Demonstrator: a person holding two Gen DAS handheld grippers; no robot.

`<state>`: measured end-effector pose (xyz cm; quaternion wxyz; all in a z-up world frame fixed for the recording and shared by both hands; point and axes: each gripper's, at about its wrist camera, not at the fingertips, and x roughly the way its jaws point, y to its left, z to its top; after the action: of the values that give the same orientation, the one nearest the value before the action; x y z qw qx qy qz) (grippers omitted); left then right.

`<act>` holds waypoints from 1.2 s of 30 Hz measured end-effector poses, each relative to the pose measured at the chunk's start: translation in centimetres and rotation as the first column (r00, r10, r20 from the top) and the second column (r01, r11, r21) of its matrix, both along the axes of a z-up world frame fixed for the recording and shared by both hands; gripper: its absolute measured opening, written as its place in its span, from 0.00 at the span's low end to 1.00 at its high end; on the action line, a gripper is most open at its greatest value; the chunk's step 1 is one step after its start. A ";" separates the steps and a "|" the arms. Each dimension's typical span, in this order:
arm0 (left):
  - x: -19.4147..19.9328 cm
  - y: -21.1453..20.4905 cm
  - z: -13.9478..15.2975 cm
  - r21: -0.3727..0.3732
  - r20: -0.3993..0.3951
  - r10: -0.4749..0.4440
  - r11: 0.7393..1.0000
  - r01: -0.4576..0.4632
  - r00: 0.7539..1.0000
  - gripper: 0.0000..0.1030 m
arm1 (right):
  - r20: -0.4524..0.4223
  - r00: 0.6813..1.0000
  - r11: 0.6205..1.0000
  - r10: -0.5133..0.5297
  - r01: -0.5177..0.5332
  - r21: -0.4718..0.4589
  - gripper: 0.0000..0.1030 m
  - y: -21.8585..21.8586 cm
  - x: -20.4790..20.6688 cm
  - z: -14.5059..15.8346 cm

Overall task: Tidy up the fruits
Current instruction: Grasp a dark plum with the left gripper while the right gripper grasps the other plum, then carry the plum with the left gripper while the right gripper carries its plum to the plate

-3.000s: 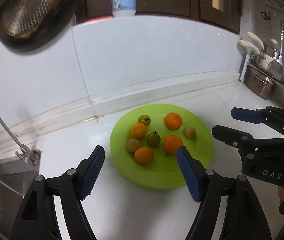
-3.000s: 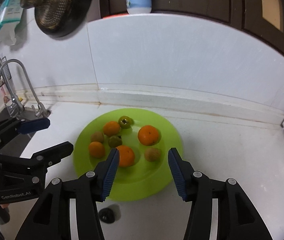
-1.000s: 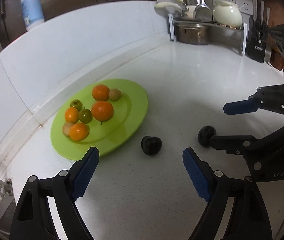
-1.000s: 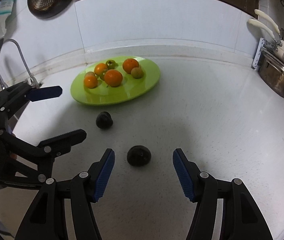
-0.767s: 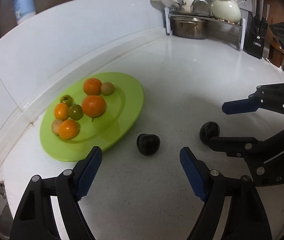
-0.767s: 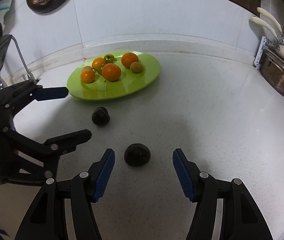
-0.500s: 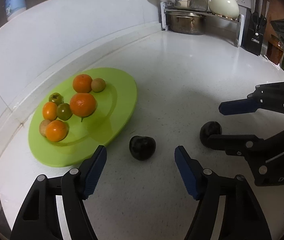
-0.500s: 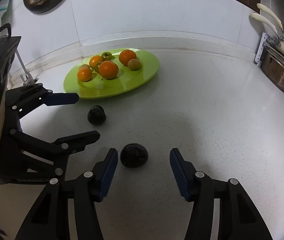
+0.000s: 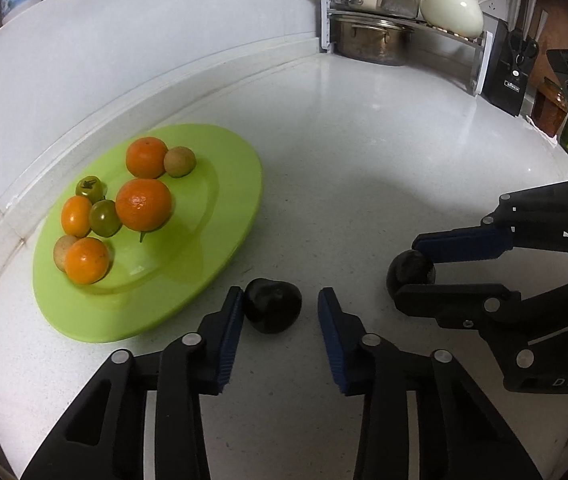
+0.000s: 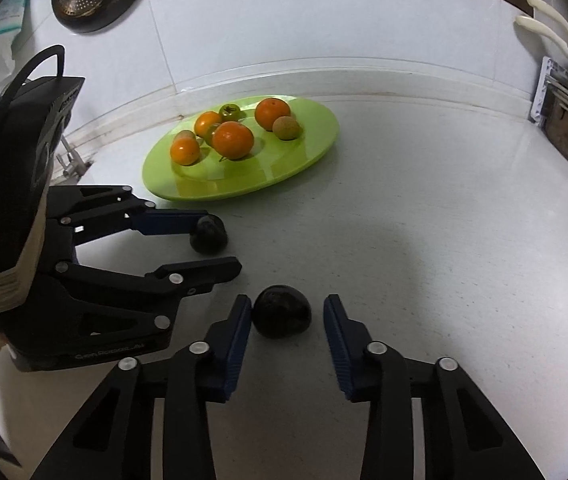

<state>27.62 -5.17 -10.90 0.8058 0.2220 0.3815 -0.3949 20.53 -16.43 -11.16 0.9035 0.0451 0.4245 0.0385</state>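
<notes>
the counter [image 9: 364, 128] is white, lightly speckled stone with a glossy tiled backsplash. the plate [image 9: 227, 200] is a smooth lime-green oval, lying near the wall, holding four oranges, two green tomatoes and two tan round fruits. half a second ago both grippers stood further back with wider jaws; each has since advanced over a dark fruit and narrowed.

the left gripper [image 9: 279, 308] is black plastic with ribbed blue pads. its jaws are parted, bracketing the near fruit [image 9: 272, 305], a dark, matte, round fruit lying on the counter just beside the plate rim. the left pad touches it or nearly so; the right pad stands clear. lettering on the housing, seen from the right wrist, is too blurred to read fully.

the right gripper [image 10: 287, 316] is of the same build, its housing marked "das". its jaws are parted around the far fruit [image 10: 281, 316], also dark and rounded, on the counter well apart from the plate. one pad is close to contact; the other is apart.

a steel pot [image 9: 372, 40] sits on a wire rack at the corner.
</notes>
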 end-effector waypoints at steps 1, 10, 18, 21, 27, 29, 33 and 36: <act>0.1 0.1 0.0 0.000 -0.002 0.005 1.000 -0.005 1.000 0.32 | 0.001 1.000 1.000 0.000 0.000 -0.001 0.32 0.0 0.1 0.0; -0.1 0.4 0.3 -0.006 -0.002 0.015 1.000 -0.015 1.000 0.28 | 0.004 1.000 1.000 0.000 0.000 0.004 0.31 0.1 0.3 0.0; -0.7 0.6 1.6 -0.020 0.011 0.037 0.999 -0.036 0.999 0.28 | 0.028 1.000 1.000 -0.003 0.003 0.014 0.31 0.0 -0.1 0.7; -1.0 0.8 2.1 -0.024 0.017 0.051 0.998 -0.051 0.999 0.28 | 0.035 0.999 1.000 0.000 -0.001 0.013 0.31 0.0 -0.3 1.0; -1.7 1.4 3.4 -0.041 0.030 0.090 0.995 -0.089 0.995 0.28 | 0.055 0.998 1.000 0.019 -0.019 0.008 0.31 0.3 -0.6 1.9; -2.0 1.7 3.9 -0.048 0.034 0.109 0.993 -0.108 0.993 0.28 | 0.062 0.998 1.000 0.026 -0.026 0.008 0.31 0.3 -0.7 2.2; -2.4 2.5 4.9 -0.060 0.038 0.156 0.986 -0.154 0.987 0.28 | 0.089 0.995 0.999 0.044 -0.044 -0.003 0.31 0.5 -1.0 3.2; -2.7 3.3 5.7 -0.077 0.036 0.190 0.979 -0.187 0.981 0.28 | 0.109 0.993 0.999 0.053 -0.052 -0.008 0.31 0.8 -1.1 3.9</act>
<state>24.89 -1.91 -5.25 0.8553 0.1637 0.3685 -0.3255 19.41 -15.65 -7.28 0.9242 0.0295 0.3754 0.0638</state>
